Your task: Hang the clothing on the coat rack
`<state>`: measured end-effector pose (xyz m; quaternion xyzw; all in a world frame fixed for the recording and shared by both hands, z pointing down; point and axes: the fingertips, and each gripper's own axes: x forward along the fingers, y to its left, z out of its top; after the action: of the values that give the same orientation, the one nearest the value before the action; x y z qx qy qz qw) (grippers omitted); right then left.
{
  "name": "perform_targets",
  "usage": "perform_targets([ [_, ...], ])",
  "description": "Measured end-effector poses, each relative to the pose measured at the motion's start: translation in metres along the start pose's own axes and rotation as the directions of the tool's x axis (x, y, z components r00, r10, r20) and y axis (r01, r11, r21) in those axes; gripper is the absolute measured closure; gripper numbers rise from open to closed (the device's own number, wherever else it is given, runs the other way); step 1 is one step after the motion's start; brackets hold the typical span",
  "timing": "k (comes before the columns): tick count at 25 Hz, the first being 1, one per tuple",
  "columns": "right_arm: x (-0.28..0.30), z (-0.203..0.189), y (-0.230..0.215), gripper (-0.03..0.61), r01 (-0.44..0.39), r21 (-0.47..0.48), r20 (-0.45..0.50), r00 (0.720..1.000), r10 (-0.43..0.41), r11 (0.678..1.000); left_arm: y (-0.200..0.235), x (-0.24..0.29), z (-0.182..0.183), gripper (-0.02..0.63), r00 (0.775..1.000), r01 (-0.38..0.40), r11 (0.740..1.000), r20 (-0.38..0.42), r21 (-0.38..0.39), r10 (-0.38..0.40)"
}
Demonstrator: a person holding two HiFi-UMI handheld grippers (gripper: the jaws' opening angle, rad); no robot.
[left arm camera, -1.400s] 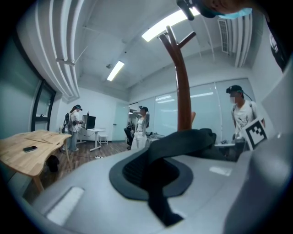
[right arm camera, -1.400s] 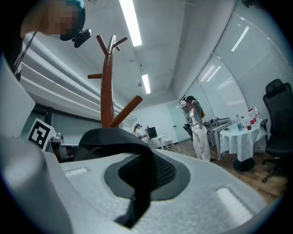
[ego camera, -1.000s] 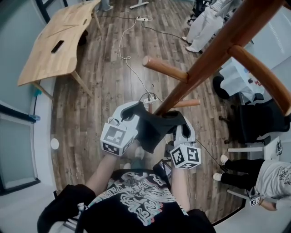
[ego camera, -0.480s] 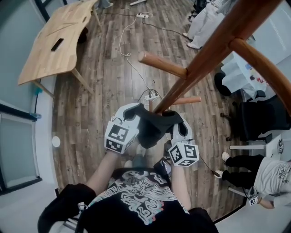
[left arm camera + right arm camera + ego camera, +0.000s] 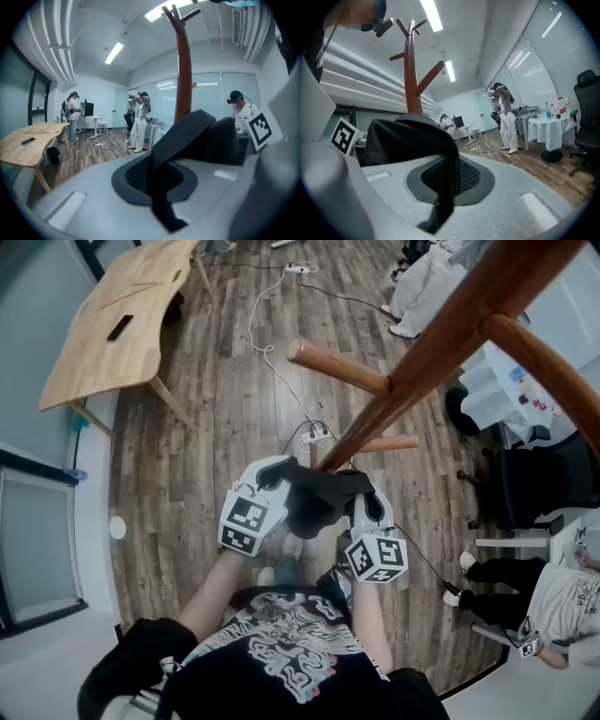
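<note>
A dark garment (image 5: pixel 319 498) hangs bunched between my two grippers, close to the foot of the wooden coat rack (image 5: pixel 422 343). My left gripper (image 5: pixel 286 479) is shut on its left edge, and in the left gripper view a fold of the fabric (image 5: pixel 159 183) is pinched between the jaws. My right gripper (image 5: pixel 361 502) is shut on the other side, where the cloth (image 5: pixel 443 187) is also clamped. The rack's pole (image 5: pixel 183 75) rises just beyond the garment. Its pegs (image 5: pixel 337 367) stick out above the grippers.
A wooden table (image 5: pixel 122 324) stands at the far left. A power strip with a white cable (image 5: pixel 314 435) lies on the plank floor by the rack's base. A black office chair (image 5: pixel 534 488) and a seated person (image 5: pixel 553 601) are at the right. People (image 5: pixel 422 287) stand beyond.
Both grippers have sunk a little with the garment still clamped between them, and the fabric looks more bunched. The rack has not moved.
</note>
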<state>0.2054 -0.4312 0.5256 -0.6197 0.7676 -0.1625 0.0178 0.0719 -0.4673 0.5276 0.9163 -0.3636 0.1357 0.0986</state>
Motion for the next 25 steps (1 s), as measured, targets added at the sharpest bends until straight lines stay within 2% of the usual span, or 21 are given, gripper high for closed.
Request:
perform_targets([
  [14,-0.002,-0.01,0.005,0.566,-0.007,-0.027,-0.024,1.0,0.006,1.0,0.001,-0.004,-0.007,0.62,1.0,-0.01,1.0,-0.007,0.018,0.01],
  [25,-0.009,-0.015,0.005,0.565,-0.016,-0.014,-0.066,0.998,0.015,1.0,-0.005,-0.004,-0.011,0.618,0.998,-0.022,0.999,-0.054,0.027,0.024],
])
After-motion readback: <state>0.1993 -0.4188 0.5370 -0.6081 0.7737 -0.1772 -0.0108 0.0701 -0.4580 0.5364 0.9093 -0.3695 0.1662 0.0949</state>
